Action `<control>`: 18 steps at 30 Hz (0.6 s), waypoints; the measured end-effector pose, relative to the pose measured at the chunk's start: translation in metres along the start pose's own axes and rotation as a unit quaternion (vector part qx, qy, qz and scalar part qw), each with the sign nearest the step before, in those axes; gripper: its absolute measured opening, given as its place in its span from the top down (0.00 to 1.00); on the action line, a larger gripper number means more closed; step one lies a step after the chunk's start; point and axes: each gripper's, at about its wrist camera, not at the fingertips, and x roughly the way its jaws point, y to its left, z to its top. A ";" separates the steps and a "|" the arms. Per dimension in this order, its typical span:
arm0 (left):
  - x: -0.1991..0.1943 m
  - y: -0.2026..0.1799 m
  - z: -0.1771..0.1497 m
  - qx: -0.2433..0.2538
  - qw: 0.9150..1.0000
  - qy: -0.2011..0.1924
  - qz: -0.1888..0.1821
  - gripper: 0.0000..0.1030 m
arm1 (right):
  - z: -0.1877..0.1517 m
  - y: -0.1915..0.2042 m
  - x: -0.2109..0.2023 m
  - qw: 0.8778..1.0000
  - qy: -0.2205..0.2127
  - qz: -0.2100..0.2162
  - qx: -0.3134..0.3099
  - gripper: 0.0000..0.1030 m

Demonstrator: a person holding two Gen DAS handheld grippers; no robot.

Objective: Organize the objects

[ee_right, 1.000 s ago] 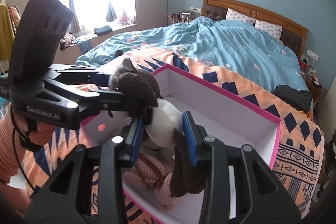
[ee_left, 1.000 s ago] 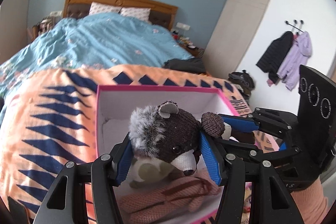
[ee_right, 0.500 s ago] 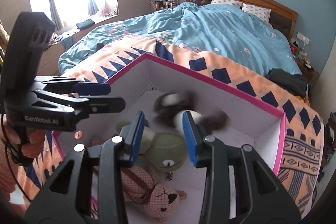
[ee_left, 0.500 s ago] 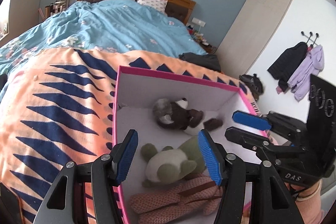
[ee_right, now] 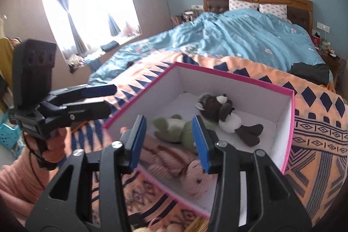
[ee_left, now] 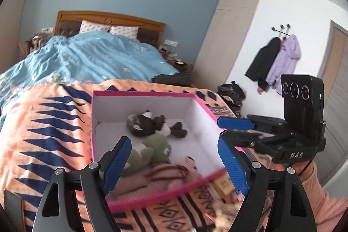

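Spread over the bed (ee_left: 87, 58), an orange blanket (ee_left: 43, 123) is carrying a pink box (ee_left: 150, 199) where a brown raccoon toy (ee_left: 152, 123) is lying beside two others. Both the left gripper (ee_left: 174, 164) and right gripper (ee_right: 169, 140) are hovering wide and empty above the box's near edge, the raccoon well beyond their jaws. I'd judge one drop is done, and the next calls for swinging toward the loose bits (ee_left: 224, 188) just outside the box.

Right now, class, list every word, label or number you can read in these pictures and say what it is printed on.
"DAS": white letters on the body of the right tool, seen from the left wrist.
Lettering on the body of the left tool: too blurred to read.
Print on the yellow packet beside the pink box: too blurred to read.
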 end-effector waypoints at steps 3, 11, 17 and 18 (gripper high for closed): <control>-0.012 -0.017 -0.012 0.018 1.000 -0.001 -0.007 0.19 | -0.013 0.014 -0.028 1.000 -0.019 0.014 -0.007 0.46; -0.012 -0.055 -0.065 0.055 0.997 0.045 -0.028 0.19 | -0.067 0.032 -0.070 0.999 -0.014 0.032 0.000 0.45; 0.009 -0.075 -0.108 0.076 0.991 0.100 -0.035 0.19 | -0.119 0.027 -0.057 0.998 0.041 0.021 0.041 0.45; 0.013 -0.078 -0.115 0.081 0.990 0.111 -0.035 0.19 | -0.128 0.025 -0.052 0.997 0.052 0.020 0.051 0.45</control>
